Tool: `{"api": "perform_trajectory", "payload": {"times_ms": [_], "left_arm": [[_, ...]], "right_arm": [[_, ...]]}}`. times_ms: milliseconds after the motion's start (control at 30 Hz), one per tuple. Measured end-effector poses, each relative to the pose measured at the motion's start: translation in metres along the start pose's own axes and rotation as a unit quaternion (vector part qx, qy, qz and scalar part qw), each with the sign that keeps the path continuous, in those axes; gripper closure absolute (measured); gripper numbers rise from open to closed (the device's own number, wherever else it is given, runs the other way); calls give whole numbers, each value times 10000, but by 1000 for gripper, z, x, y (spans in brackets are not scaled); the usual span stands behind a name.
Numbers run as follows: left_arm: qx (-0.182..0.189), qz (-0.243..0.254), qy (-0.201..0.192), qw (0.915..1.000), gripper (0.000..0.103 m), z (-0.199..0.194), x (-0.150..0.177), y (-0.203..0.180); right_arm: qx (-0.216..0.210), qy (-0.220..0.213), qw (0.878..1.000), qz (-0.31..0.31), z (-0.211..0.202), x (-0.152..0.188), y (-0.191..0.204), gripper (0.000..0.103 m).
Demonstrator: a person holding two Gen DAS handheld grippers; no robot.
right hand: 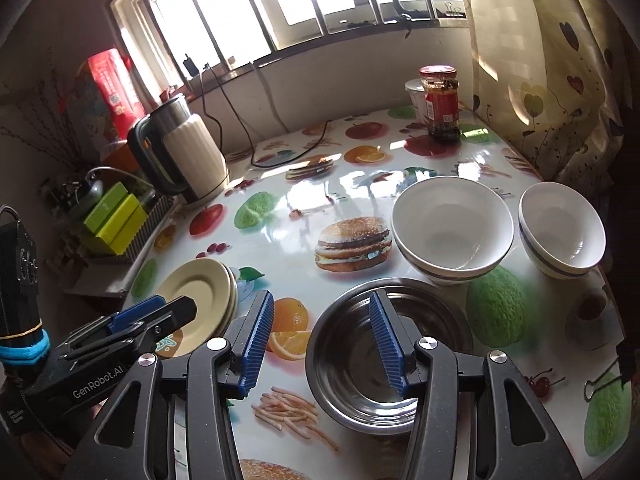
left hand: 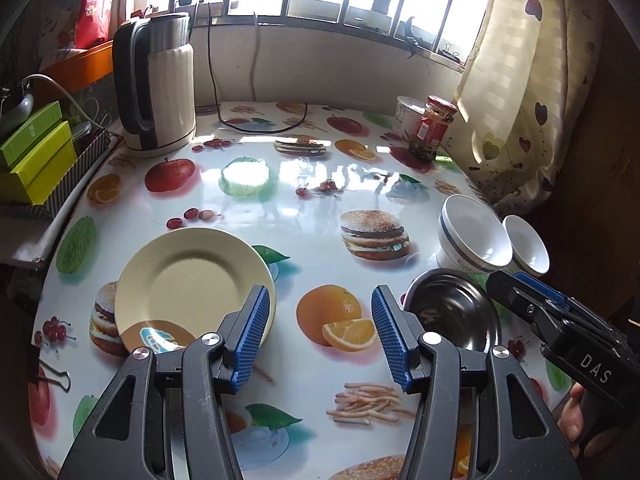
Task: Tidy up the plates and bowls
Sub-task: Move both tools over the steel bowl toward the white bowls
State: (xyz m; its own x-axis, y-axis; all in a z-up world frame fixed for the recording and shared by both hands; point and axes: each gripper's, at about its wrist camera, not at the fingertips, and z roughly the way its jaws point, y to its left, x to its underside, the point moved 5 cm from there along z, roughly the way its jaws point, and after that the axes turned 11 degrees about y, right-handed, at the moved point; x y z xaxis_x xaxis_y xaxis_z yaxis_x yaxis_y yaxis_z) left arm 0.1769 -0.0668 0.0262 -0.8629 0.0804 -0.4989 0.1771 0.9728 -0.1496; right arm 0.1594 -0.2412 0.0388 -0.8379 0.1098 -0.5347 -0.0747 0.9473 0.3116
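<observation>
Blue-padded and spread wide with nothing between its fingers, my left gripper (left hand: 318, 332) hovers over the fruit-and-burger printed tablecloth (left hand: 320, 208), its left finger just over the rim of the cream round plates (left hand: 188, 284). My right gripper (right hand: 320, 340) is likewise released, its right finger above the shiny steel bowl (right hand: 360, 380). Beyond that bowl sit a large white ceramic bowl with a blue band (right hand: 452, 228) and a smaller matching bowl (right hand: 562, 230) beside it. Farther back stand a cream electric kettle (left hand: 154, 80) and a red-lidded jar (right hand: 440, 100).
</observation>
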Motion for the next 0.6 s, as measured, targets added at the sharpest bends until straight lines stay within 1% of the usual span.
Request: {"api": "perform_trajectory", "payload": {"times_ms": [33,133,233,400,500,600], "left_arm": [[-43,54,-7,10000,49,0,0,-3],[54,162,44,9998,49,3,0,-15],[-23,329,-23,9995,49,3,-2,-26],[83,429,-4,9990,49,6,-6,-39],[61,519,-24,9986,49,9,-9,-48],[169,558,29,9983,49,15,-14,-56]], "right_arm": [[56,-28,10000,27,-2,0,-4,53],[228,-91,9997,87,-7,1,-16,53],[411,-141,9989,201,-11,2,-29,53],[567,-173,9979,270,-15,4,-43,53],[649,-217,9971,340,-19,2,-51,53],[778,-281,9959,370,-23,0,-59,52]]}}
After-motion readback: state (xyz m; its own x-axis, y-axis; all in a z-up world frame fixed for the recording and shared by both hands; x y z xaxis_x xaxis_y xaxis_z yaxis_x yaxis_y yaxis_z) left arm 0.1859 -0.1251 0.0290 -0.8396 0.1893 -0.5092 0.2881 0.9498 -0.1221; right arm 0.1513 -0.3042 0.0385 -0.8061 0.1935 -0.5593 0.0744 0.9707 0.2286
